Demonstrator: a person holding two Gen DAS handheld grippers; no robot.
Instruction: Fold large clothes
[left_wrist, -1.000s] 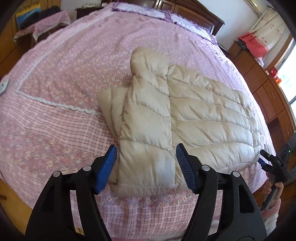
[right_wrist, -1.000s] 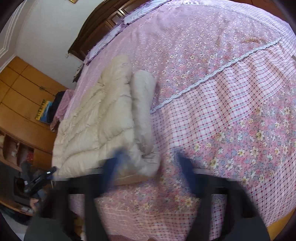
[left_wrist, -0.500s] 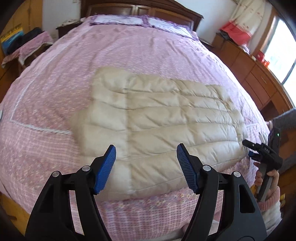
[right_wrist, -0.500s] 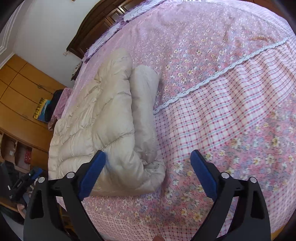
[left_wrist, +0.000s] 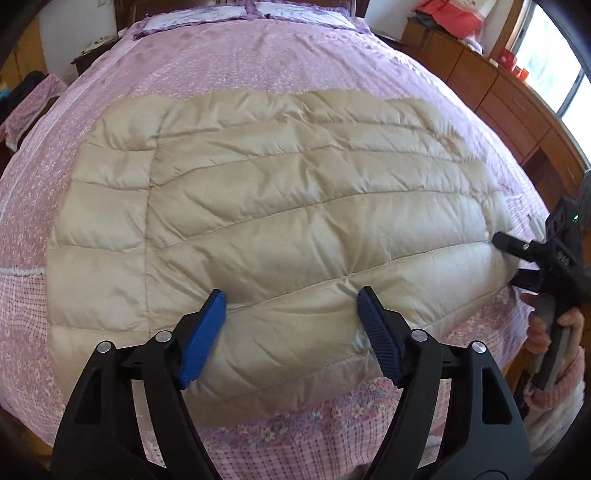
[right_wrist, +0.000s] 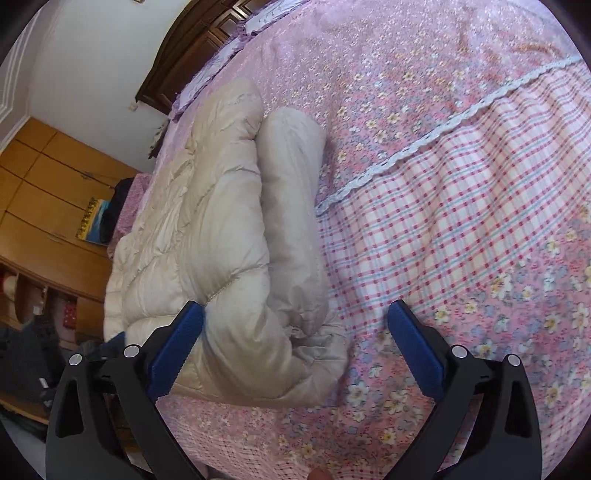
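Both tools, left tool (left_wrist: 291, 314) and right tool (right_wrist: 295, 332), have just been opening and hang spread over the folded beige quilted puffer jacket (left_wrist: 280, 206) on the pink floral bed (right_wrist: 461, 206), pinching nothing.

Puffy jacket (left_wrist: 280, 206) fills near bed edge, bare bedspread (right_wrist: 461, 192) free beside its sleeve end

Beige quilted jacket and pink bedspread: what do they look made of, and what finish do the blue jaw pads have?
Beige quilted jacket: looks like thin nylon or polyester shell over puffy fill; slight sheen, stitched channels, fine crinkles. Pink bedspread: likely matte woven cotton, printed with flowers and checks, with a white lace strip. Blue jaw pads: ribbed, matte, probably rubber or plastic; which one cannot be told.
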